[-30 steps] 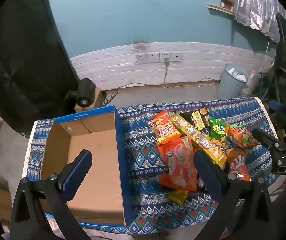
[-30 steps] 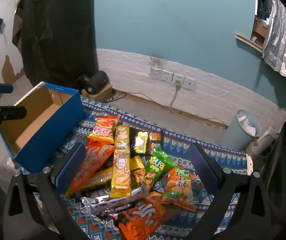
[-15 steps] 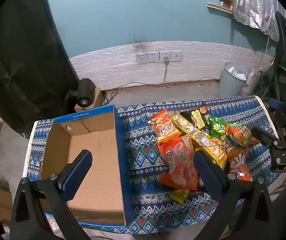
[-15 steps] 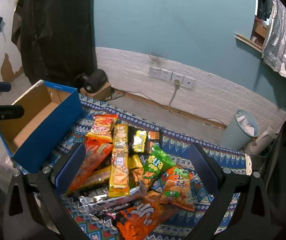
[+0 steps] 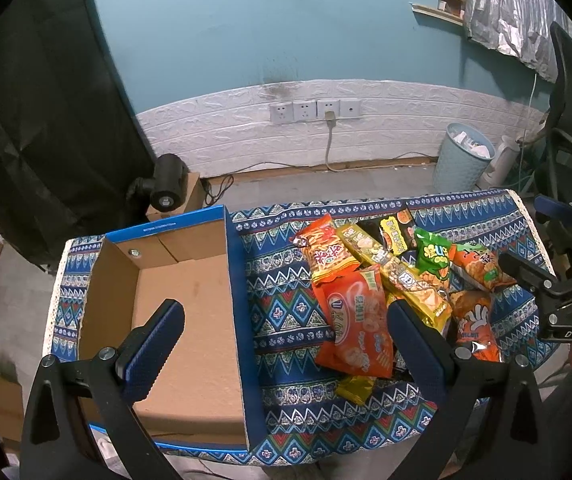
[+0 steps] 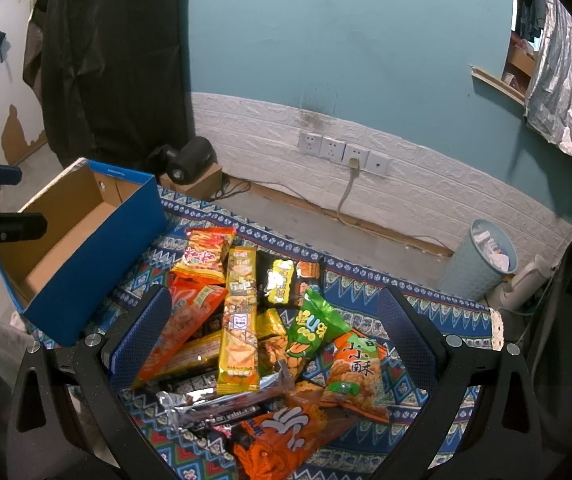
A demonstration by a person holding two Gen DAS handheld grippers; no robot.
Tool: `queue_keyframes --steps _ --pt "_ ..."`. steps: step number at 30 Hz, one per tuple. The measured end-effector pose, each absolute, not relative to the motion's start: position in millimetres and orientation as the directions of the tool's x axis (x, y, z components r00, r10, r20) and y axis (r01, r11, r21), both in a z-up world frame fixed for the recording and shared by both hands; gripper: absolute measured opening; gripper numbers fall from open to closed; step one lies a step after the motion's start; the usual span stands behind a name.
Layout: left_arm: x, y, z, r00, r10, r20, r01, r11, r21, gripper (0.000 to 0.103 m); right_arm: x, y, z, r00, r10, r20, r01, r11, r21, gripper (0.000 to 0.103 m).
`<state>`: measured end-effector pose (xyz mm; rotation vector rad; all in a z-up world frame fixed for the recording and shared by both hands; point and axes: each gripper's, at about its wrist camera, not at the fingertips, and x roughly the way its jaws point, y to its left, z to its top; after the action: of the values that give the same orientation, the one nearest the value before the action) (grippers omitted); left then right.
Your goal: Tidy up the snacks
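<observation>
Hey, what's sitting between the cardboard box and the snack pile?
Nothing: only bare patterned tablecloth separates the box from the snack pile, clearest in the left wrist view.

Both tools are held up in the air with nothing between their fingers. The left tool (image 5: 283,344) has its jaws spread wide — blue pads facing each other across the gap. The right tool (image 6: 275,332) is just as wide apart and tilted downward — empty too.

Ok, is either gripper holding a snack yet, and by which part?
Nothing is held. The left gripper and the right gripper both have open jaws hovering above the box and the snack pile.
</observation>
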<state>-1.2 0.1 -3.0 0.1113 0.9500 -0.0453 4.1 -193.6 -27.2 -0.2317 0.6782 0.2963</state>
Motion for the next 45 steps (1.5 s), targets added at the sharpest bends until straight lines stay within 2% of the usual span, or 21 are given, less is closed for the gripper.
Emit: queue_keyframes --steps 45 --pt "-3.1 -3.4 -6.4 0.577 0.000 -0.817 0.094 0.993 0.066 0.102 5.5 -191.9 -28.6 0.736 0.192 -0.650 -0.344 0.932 -0.114 0.100"
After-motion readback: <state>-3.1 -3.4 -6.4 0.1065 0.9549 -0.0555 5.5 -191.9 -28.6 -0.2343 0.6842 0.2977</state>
